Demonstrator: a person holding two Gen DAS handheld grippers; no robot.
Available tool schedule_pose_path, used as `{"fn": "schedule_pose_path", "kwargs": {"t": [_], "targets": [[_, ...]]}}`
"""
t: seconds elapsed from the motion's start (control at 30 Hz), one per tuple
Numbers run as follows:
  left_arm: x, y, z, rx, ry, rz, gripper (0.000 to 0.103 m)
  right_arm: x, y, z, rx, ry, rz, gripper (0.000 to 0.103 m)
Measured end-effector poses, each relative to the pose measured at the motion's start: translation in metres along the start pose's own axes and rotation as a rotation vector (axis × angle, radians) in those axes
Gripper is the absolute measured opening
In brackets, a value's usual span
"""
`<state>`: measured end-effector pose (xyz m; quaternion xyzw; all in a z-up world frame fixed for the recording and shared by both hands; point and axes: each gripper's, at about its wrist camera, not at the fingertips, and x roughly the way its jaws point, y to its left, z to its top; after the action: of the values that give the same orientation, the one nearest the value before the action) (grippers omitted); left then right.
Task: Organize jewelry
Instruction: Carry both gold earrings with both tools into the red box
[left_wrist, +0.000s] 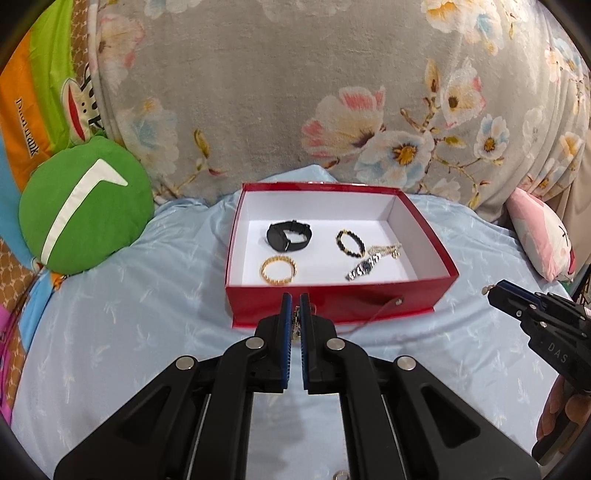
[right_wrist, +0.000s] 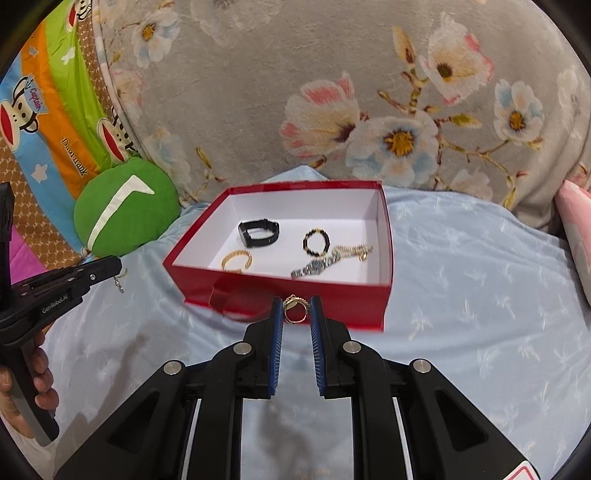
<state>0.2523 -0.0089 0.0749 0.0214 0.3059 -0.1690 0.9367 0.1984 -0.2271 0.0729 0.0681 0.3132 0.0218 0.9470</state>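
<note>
A red box (left_wrist: 332, 301) with a white inside sits on the blue sheet. It holds a black watch (left_wrist: 290, 236), a gold bracelet (left_wrist: 279, 270), a black bead bracelet (left_wrist: 349, 243), a silver watch (left_wrist: 364, 268) and a gold chain (left_wrist: 386, 251). My left gripper (left_wrist: 295, 304) is shut on a small chain piece (left_wrist: 295, 321) just before the box's near wall. My right gripper (right_wrist: 296, 308) is shut on a gold ring (right_wrist: 295, 308) in front of the box (right_wrist: 295, 291). The left gripper (right_wrist: 114, 267) also shows in the right wrist view, with its piece (right_wrist: 120, 282) dangling.
A green round cushion (left_wrist: 85, 210) lies left of the box. A grey floral blanket (left_wrist: 295, 92) rises behind it. A pink pillow (left_wrist: 543, 236) lies at the right. The blue sheet (left_wrist: 147, 314) spreads around the box.
</note>
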Motion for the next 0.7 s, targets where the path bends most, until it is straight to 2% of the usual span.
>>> {"fn": "schedule_pose_path", "kwargs": {"t": [0.33, 0.43, 0.7], "targets": [[0.075, -0.012, 0.063, 0.000, 0.027, -0.032, 0.003, 0.069, -0.003, 0.068, -0.066, 0.016, -0.020, 0.014], [0.103, -0.016, 0.080, 0.007, 0.041, -0.015, 0.003, 0.095, -0.007, 0.087, -0.067, 0.028, -0.023, 0.014], [0.175, -0.026, 0.104, 0.023, 0.101, -0.009, 0.003, 0.174, -0.016, 0.120, -0.050, 0.103, -0.022, 0.014]]}}
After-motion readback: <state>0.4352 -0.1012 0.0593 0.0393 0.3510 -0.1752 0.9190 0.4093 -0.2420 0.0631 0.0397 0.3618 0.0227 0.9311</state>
